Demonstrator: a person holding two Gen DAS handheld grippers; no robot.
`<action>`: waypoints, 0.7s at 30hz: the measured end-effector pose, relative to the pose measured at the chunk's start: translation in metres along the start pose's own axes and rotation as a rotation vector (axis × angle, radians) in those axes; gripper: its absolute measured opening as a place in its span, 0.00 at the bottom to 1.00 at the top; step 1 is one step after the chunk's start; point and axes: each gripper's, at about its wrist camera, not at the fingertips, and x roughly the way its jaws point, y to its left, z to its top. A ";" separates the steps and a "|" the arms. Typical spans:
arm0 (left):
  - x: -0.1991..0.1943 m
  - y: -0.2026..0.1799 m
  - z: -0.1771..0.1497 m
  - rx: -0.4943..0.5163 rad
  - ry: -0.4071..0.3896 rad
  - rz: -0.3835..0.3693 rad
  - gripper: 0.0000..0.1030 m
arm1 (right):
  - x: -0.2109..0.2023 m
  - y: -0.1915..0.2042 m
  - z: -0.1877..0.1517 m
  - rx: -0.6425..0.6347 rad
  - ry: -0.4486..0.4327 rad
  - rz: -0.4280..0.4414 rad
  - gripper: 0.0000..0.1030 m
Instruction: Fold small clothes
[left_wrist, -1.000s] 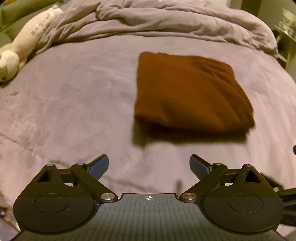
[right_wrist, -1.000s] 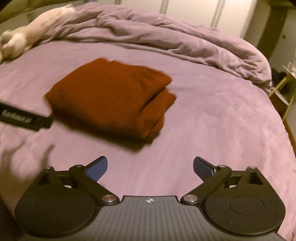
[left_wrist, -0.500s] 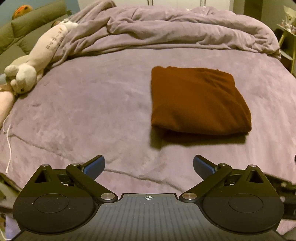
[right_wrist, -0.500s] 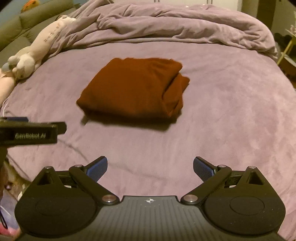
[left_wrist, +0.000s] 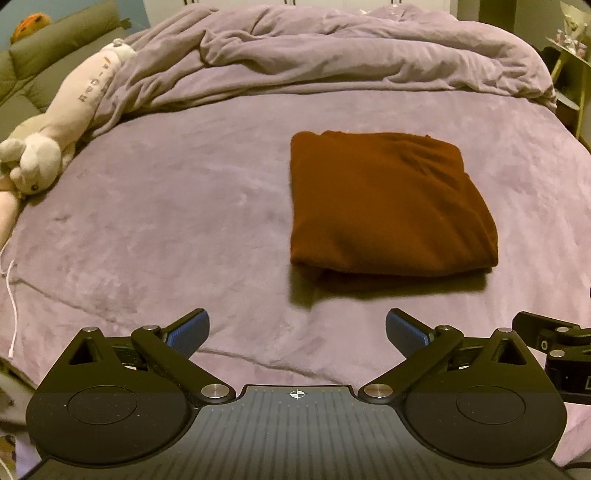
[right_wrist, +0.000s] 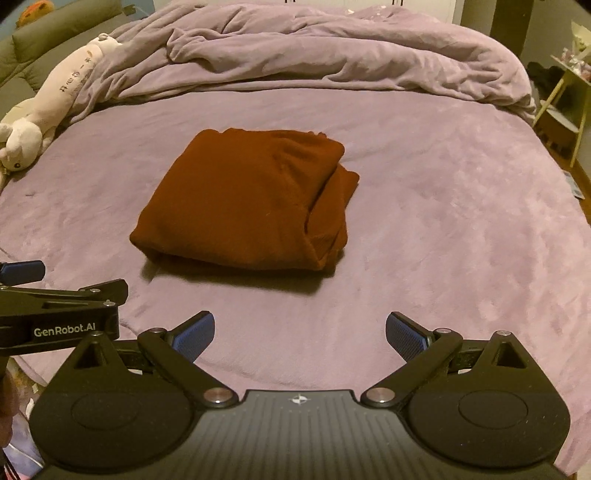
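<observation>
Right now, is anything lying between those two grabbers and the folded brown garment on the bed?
Nothing visible. Only bare purple bedspread lies between the open left gripper, the open right gripper and the folded brown garment. The plush toy sits far off at the bed's left edge.

Bare bedspread (left_wrist: 177, 221) surrounds folded garment (left_wrist: 384, 206); duvet (left_wrist: 332, 59) behind.

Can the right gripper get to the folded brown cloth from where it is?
Probably yes. The right gripper is open and empty, and only bare purple bed cover lies between it and the folded brown cloth. The left gripper sits off to the side.
</observation>
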 end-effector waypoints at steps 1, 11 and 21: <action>0.001 0.000 0.000 0.002 0.000 0.001 1.00 | 0.000 0.000 0.000 0.003 0.000 0.000 0.96; 0.006 0.003 0.003 0.006 0.016 -0.007 1.00 | 0.001 -0.001 0.002 0.006 0.011 -0.005 0.96; 0.005 -0.002 0.001 0.002 0.025 -0.022 1.00 | -0.001 -0.002 0.000 0.012 0.008 -0.014 0.96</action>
